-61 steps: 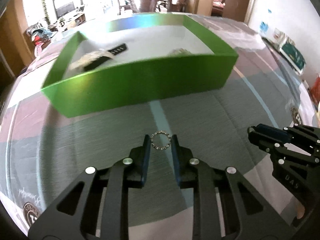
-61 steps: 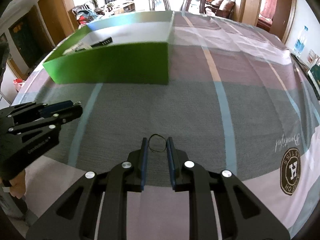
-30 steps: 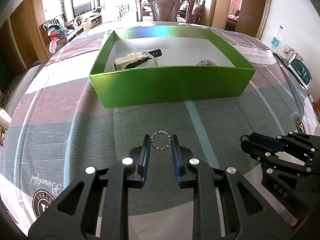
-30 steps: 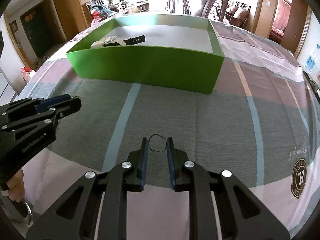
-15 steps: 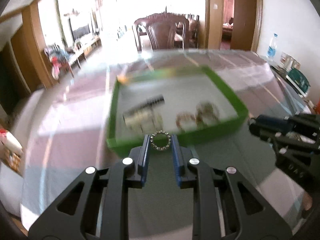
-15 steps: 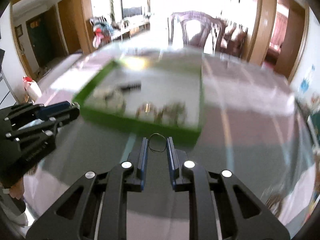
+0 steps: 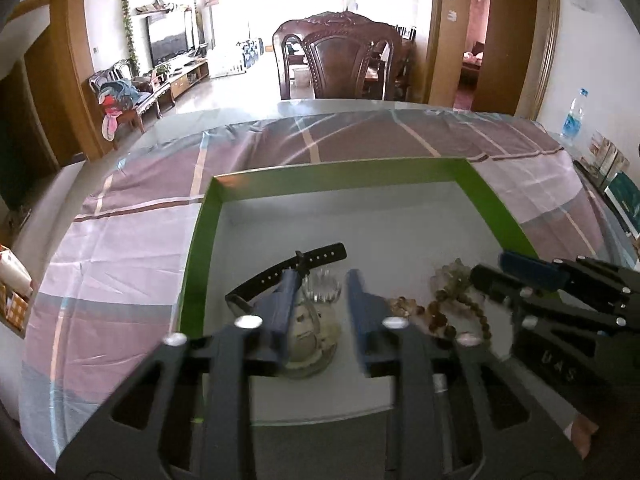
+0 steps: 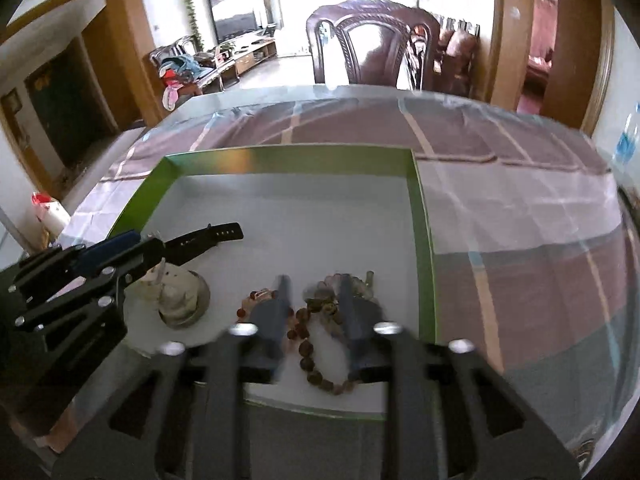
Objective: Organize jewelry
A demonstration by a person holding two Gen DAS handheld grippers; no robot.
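A green box [image 7: 200, 220] with a white floor lies on the table; it also shows in the right wrist view [image 8: 424, 248]. My left gripper [image 7: 321, 288] hovers open over it, above a watch with a black strap [image 7: 304, 264] and a blurred small bracelet [image 7: 322, 288] between the fingers, apparently falling. My right gripper [image 8: 312, 292] is open above brown bead bracelets [image 8: 316, 360] in the box's right part. No thin ring shows between its fingers. The watch [image 8: 180, 292] lies left of them. Each gripper shows in the other's view.
The table has a pink and grey checked cloth [image 7: 120, 240]. A dark wooden chair [image 7: 340, 64] stands at the far end. A water bottle [image 7: 572, 116] and books [image 7: 616, 184] sit at the right edge.
Both grippers rose from the cloth, moved forward over the green box and opened. The beaded ring and the thin loop have left their fingers.
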